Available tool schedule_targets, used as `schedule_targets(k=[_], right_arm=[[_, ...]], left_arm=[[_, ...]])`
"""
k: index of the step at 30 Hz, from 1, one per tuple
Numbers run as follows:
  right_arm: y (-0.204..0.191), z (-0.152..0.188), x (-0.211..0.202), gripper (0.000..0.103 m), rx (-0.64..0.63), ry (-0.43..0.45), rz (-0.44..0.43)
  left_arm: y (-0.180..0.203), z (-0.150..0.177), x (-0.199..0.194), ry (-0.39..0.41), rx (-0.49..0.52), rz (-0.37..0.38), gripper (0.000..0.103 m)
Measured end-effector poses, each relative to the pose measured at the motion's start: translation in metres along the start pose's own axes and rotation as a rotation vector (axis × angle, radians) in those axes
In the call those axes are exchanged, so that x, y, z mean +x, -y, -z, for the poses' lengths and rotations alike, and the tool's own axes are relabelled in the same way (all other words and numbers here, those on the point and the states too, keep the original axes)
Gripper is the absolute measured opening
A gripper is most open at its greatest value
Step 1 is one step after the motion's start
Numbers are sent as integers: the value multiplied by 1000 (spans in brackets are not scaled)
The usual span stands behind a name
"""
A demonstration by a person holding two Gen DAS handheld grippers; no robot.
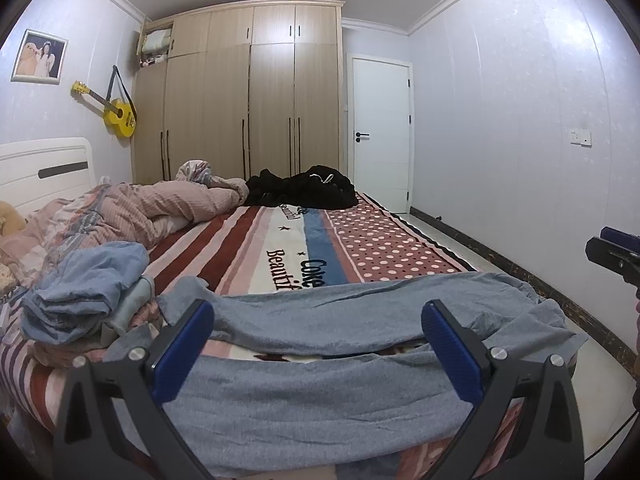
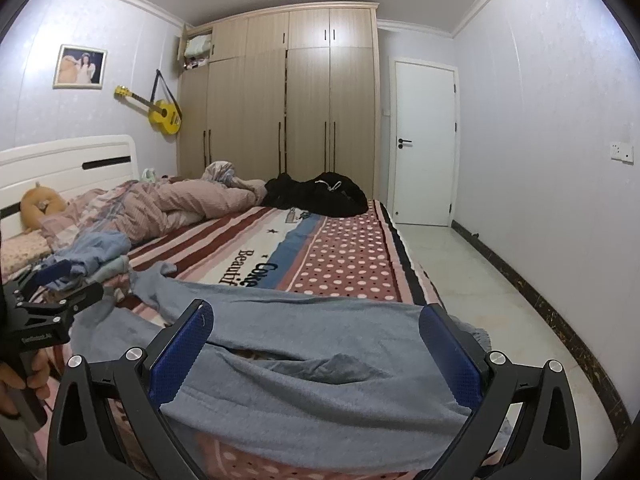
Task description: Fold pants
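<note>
left gripper (image 1: 318, 344) jaws spread wide, nothing between the blue pads, hovering over the near edge of the bed. right gripper (image 2: 316, 346) same: fingers wide apart, nothing gripped. grey pants (image 1: 320, 392) lie across the near end of the bed, spread sideways under both grippers, two legs running roughly parallel with a gap between them showing the blanket; fabric wrinkled, one end trailing toward the left pile. in the right wrist view the person's hand (image 2: 28, 380) holds the left gripper's handle at the left edge; in the left wrist view the right gripper pokes in at the right edge.

just left of the pants: a heap of blue clothes (image 1: 86, 280), crumpled. under everything a striped and polka-dot blanket (image 1: 384, 240) with lettering. further back, a bunched pink duvet (image 1: 160, 204) and a black garment pile (image 1: 308, 190) at the far end. white headboard (image 2: 68, 164) on the left, wooden wardrobe (image 1: 240, 92) and white door (image 1: 380, 128) behind, yellow guitar (image 1: 114, 110) on the wall.
</note>
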State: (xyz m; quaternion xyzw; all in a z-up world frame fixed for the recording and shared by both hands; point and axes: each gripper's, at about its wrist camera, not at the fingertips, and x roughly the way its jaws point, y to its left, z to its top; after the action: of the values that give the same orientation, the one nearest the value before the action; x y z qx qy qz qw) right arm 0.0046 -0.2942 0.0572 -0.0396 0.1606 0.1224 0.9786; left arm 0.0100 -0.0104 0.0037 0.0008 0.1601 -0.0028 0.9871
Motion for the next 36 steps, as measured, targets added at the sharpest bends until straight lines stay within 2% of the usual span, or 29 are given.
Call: schedule_targets(k=[6,9,11,13,18,22,25,30,36], right_arm=[[-2,4,7,103,-1,-19,20],[-1,9,8,103,4,-13,39],[6,13,11,103,27,-26,25],[16,20,16,103,66,-47,10],[40,51,36,102,116,-136,55],[53,76,53,103,166,-189,53],[55,87,64,103,179,-211,57],[59,95,68,103,210,-221,59],[67,103,68,103,222,-240,91]], left_arm=[[-7,2,8,-18,-12,16,102],[-22,7,9,-19,-59,40,102],[-45,16,13,-40,-113,12,102],[-75,31,20,-86,-168,-57,102],[-136,70,35,-182,-293,-202,102],[-167,105,49,-248,-413,-226,102],[-173,125,62,-286,-479,-211,102],[-178,147,74,-341,-521,-274,98],[-182,165,74,-379,-574,-250,98]])
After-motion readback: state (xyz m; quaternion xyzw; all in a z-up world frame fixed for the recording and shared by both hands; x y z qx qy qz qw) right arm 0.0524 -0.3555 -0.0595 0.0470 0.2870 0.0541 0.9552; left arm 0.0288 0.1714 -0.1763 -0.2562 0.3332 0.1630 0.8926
